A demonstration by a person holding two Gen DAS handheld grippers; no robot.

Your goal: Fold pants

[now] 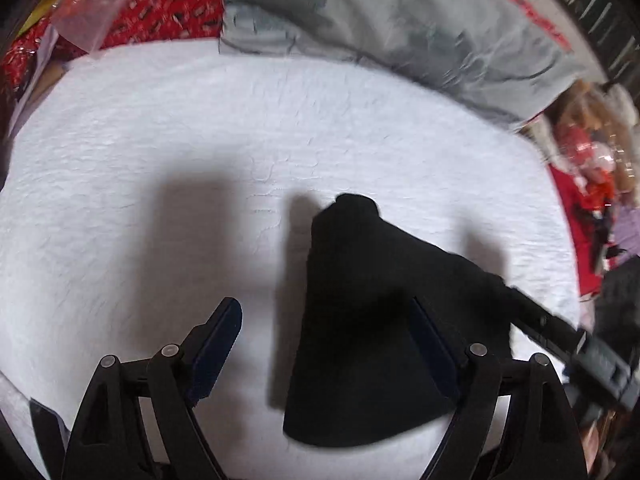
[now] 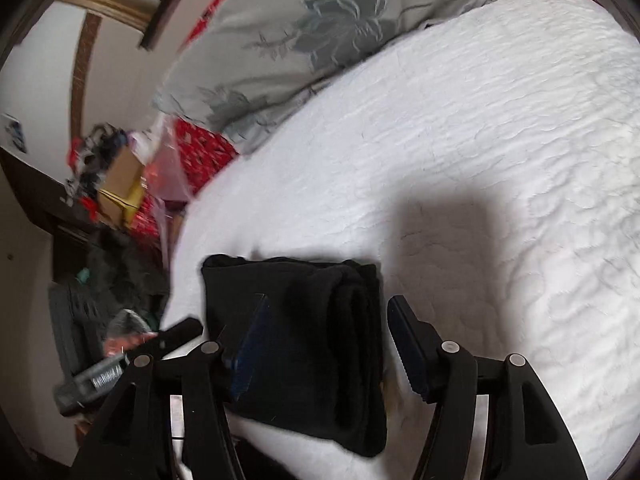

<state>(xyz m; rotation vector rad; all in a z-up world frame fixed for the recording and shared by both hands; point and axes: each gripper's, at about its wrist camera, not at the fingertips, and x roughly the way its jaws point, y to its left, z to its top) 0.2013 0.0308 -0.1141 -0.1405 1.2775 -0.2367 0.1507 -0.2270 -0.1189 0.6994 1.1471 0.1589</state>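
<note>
I see a home bedroom: white quilted bedspread (image 2: pixel 500 128), floral pillow (image 2: pixel 320 28), cluttered cardboard box (image 2: pixel 120 188) alongside.

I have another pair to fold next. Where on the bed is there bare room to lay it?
The white quilt lies bare between the folded black pants and the grey floral pillow. It is crowded at the bed's edge beside the pants, where the clutter and the left gripper sit.
</note>
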